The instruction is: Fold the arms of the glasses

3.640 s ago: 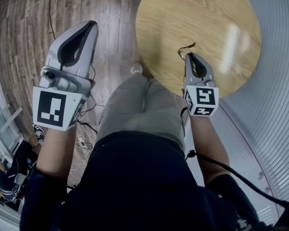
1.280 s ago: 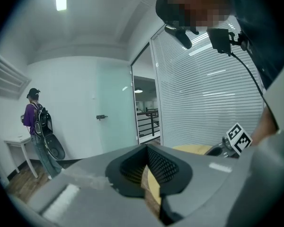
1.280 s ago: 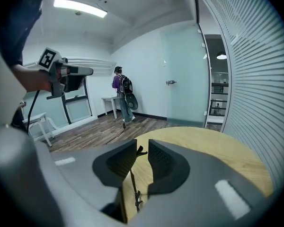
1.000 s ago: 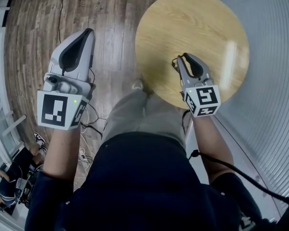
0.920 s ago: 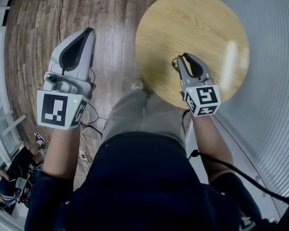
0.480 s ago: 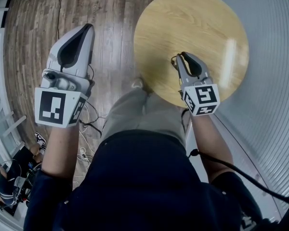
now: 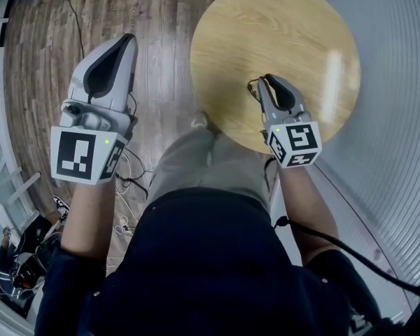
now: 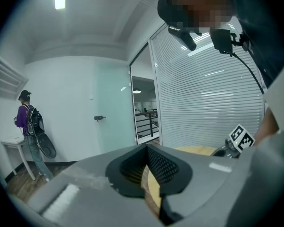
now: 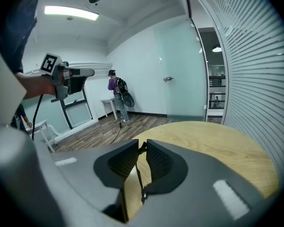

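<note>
The glasses (image 7: 253,88) are thin and dark, and only a small part shows at the left of my right gripper's tips. In the right gripper view a dark arm of the glasses (image 9: 140,174) runs down between the two jaws, which stand nearly together on it. My right gripper (image 7: 264,81) (image 9: 141,146) is over the near part of the round wooden table (image 7: 280,26). Off to the left, my left gripper (image 7: 129,40) (image 8: 147,148) hangs over the floor, shut with nothing in it and well apart from the glasses.
The table's round top (image 9: 208,138) (image 8: 194,149) sits beside a slatted blind wall (image 7: 399,117). Wooden floor (image 7: 49,40) with loose cables (image 7: 126,177) lies to the left. A person with a backpack (image 8: 28,126) (image 9: 117,91) stands far off by a white wall.
Over the last second both grippers have stayed almost where they were. Since 3.6 s ago the glasses' part that stuck out beyond the right gripper's tips now shows at their left.
</note>
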A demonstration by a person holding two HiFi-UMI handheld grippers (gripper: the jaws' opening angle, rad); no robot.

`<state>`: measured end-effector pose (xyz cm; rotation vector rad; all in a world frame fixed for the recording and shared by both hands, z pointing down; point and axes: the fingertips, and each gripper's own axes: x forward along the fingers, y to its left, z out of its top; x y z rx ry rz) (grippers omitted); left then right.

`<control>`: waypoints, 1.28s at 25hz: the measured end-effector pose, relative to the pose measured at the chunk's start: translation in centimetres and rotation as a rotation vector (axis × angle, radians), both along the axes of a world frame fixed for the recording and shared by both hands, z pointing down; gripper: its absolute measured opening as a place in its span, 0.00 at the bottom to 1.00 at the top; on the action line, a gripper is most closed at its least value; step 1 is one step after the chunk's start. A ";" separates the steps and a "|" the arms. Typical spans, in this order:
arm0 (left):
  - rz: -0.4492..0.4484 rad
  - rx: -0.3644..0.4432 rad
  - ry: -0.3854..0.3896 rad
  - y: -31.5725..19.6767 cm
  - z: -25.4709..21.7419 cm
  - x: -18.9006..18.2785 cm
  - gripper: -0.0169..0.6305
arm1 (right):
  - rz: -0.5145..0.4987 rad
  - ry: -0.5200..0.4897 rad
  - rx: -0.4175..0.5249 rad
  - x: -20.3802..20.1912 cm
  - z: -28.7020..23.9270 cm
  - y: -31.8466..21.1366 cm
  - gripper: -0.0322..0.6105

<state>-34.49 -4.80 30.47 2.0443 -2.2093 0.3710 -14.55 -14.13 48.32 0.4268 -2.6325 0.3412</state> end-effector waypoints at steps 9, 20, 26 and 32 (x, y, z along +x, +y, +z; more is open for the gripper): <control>0.027 0.004 -0.003 -1.0 0.0 1.4 0.03 | 0.026 -0.002 0.002 1.6 0.2 -0.3 0.14; 0.063 0.004 0.000 -2.3 0.3 3.8 0.03 | 0.059 -0.007 -0.004 4.2 0.5 -0.7 0.14; 0.091 -0.002 0.014 -3.3 0.9 4.8 0.03 | 0.069 0.005 -0.015 4.9 0.8 -0.8 0.15; 0.120 0.002 0.009 -4.1 0.1 5.9 0.03 | 0.083 0.026 -0.028 6.1 0.4 -0.7 0.15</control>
